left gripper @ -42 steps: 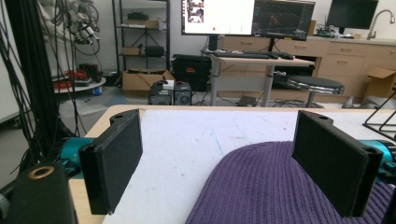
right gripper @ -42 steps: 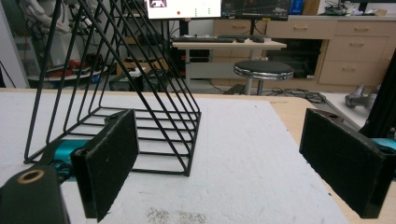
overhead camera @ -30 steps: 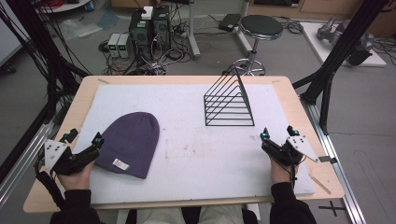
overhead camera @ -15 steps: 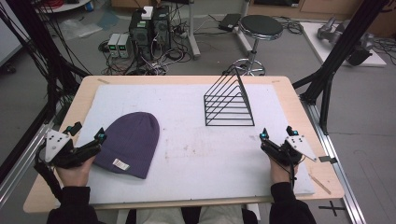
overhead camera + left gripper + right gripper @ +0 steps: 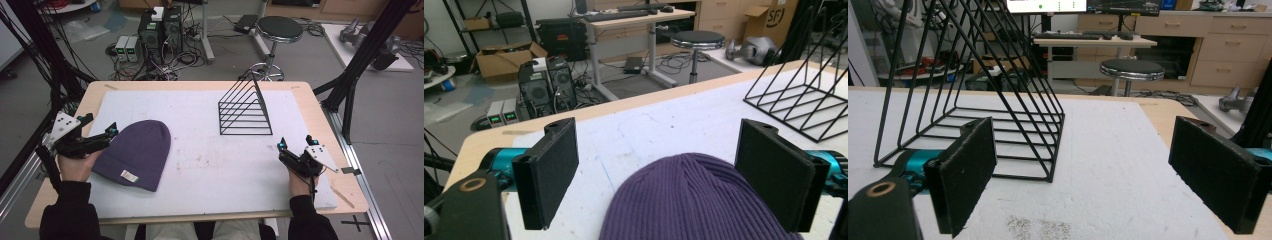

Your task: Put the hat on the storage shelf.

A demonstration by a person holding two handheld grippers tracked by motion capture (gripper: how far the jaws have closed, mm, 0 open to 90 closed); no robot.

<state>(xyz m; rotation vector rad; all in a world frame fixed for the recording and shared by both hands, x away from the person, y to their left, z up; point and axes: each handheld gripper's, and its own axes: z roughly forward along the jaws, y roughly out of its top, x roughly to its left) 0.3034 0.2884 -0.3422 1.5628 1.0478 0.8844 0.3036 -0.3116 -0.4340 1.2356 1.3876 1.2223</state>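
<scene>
Beanie (image 5: 134, 154): purple ribbed knit, lying flat at the lower left of the high view on the white mat (image 5: 210, 165); white label at its cuff, crown pointing up-frame. In the left gripper view its crown fills the lower centre (image 5: 694, 200), between the two jaws. Not lifted, not gripped.

Left gripper (image 5: 107, 134): at the beanie's left edge in the high view, jaws spread wide and empty, one to each side of the crown, with a gap between pad and knit on each side. Judged stage: approach made, grasp not yet closed; closing, lifting and any placing are left to do.

Right gripper (image 5: 295, 150): lower right of the high view, well apart from the beanie, jaws apart and holding nothing. Its own view looks across bare mat toward the rack.

Rack (image 5: 245, 107): black wire, triangular, standing upright at the upper centre-right of the mat, well apart from the beanie and near the right gripper's line of sight (image 5: 973, 90).

Bench (image 5: 85, 107): wooden top with the mat covering most of it, a bare wood margin all round. The left gripper sits close to the left edge, the right gripper close to the right edge.

Open room: a broad bare stretch of mat between beanie and rack and along the lower centre; judged ample for lifting and carrying.
</scene>
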